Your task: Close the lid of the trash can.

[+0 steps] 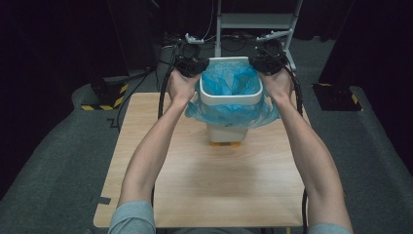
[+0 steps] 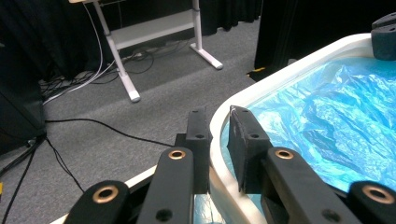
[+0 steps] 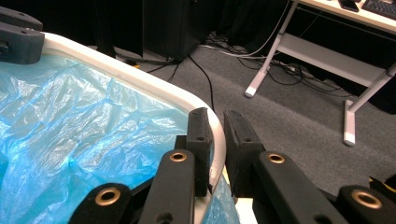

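Note:
A white bin (image 1: 231, 100) lined with a blue plastic bag (image 1: 229, 80) stands at the far middle of the wooden table (image 1: 209, 185). The bag's edge is folded over the rim and hangs outside. My left gripper (image 1: 195, 66) clamps the bin's far left corner; in the left gripper view its jaws (image 2: 219, 116) straddle the white rim (image 2: 299, 65), one outside and one inside on the bag (image 2: 327, 121). My right gripper (image 1: 265, 63) grips the far right corner the same way, jaws (image 3: 215, 116) either side of the rim (image 3: 140, 79) and bag (image 3: 84, 121).
A yellow base (image 1: 225, 144) shows under the bin. Beyond the table stand a white desk frame (image 1: 253, 22), loose cables on grey carpet (image 2: 116, 130), and black stands with yellow-striped feet (image 1: 104, 100) at both sides. Dark curtains close off the back.

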Motion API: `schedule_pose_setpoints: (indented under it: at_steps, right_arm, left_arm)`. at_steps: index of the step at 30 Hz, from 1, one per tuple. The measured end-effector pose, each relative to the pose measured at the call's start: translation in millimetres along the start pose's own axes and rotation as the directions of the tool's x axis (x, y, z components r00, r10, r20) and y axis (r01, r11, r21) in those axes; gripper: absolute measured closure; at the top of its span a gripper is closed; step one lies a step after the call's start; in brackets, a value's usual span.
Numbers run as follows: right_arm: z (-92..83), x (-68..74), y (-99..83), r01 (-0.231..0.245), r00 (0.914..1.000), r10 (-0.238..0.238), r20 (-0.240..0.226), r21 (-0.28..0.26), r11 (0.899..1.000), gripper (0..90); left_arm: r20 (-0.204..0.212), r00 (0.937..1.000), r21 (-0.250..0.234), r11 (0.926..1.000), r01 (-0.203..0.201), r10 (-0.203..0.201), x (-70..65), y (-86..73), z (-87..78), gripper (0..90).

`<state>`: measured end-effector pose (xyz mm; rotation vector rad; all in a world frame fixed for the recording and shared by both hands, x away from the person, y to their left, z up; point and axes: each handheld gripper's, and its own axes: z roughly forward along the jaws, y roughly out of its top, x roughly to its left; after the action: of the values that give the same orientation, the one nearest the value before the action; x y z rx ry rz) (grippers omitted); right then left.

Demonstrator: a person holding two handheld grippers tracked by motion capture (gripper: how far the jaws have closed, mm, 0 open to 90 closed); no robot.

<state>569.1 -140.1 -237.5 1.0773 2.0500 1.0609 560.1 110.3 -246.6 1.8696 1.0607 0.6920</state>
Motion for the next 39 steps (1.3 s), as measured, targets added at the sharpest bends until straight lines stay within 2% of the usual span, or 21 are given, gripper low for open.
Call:
schedule_pose_setpoints:
  at_steps: [2, 4, 8, 11, 18, 24, 27, 32, 35, 39]
  right_arm:
    - [-0.3, -0.5, -0.8, -0.008, 1.0, 0.008, -0.002, -0.005, 1.0, 79.4]
    - [-1.9, -1.6, -1.9, -0.022, 0.9997, 0.022, -0.013, -0.018, 1.0, 73.0]
    - [-9.0, -4.0, -1.9, -0.031, 0.9994, 0.031, -0.018, -0.034, 0.999, 69.8]
    - [-17.1, -6.1, -1.9, -0.042, 0.9986, 0.04, -0.033, -0.054, 0.998, 72.6]
    - [-30.7, -3.9, -7.6, -0.008, 0.999, 0.004, -0.045, -0.077, 0.997, 80.1]
    - [-32.4, 1.0, -12.4, 0.023, 0.9988, -0.026, -0.042, -0.069, 0.997, 82.8]
    - [-31.8, 0.6, -14.7, 0.015, 0.9988, -0.018, -0.045, -0.08, 0.997, 84.2]
    - [-29.7, 2.6, -18.6, 0.025, 0.9988, -0.028, -0.042, -0.072, 0.997, 84.3]
    - [-30.8, 2.3, -20.7, 0.019, 0.9989, -0.022, -0.041, -0.079, 0.997, 80.9]
    - [-38.2, 1.5, -23.5, 0.008, 0.9984, -0.014, -0.055, -0.101, 0.995, 77.7]
  left_arm:
    - [-0.008, 1.0, -0.009, 0.9999, 0.006, -0.006, 0.1, -0.9, -0.7, 76.8]
    - [0.009, 0.9994, -0.018, 0.9992, 0.035, -0.034, 2.3, -2.4, -2.6, 71.5]
    - [0.016, 0.9986, -0.037, 0.998, 0.051, -0.05, 3.6, -3.9, -9.4, 65.6]
    - [0.034, 0.9982, -0.059, 0.997, 0.051, -0.049, 2.0, -4.8, -17.6, 64.2]
    - [0.055, 0.9976, -0.082, 0.9955, 0.047, -0.042, -3.2, -10.3, -30.8, 64.6]
    - [0.056, 0.998, -0.077, 0.9964, 0.036, -0.032, -3.5, -17.7, -31.5, 64.7]
    - [0.059, 0.9977, -0.079, 0.9961, 0.038, -0.033, -2.8, -22.4, -30.1, 65.0]
    - [0.049, 0.9986, -0.073, 0.9971, 0.023, -0.02, -4.9, -24.2, -29.0, 65.4]
    - [0.058, 0.9979, -0.081, 0.9962, 0.034, -0.029, -4.6, -25.2, -31.2, 63.1]
    - [0.087, 0.9943, -0.101, 0.9923, 0.07, -0.062, -5.1, -27.0, -38.9, 57.2]
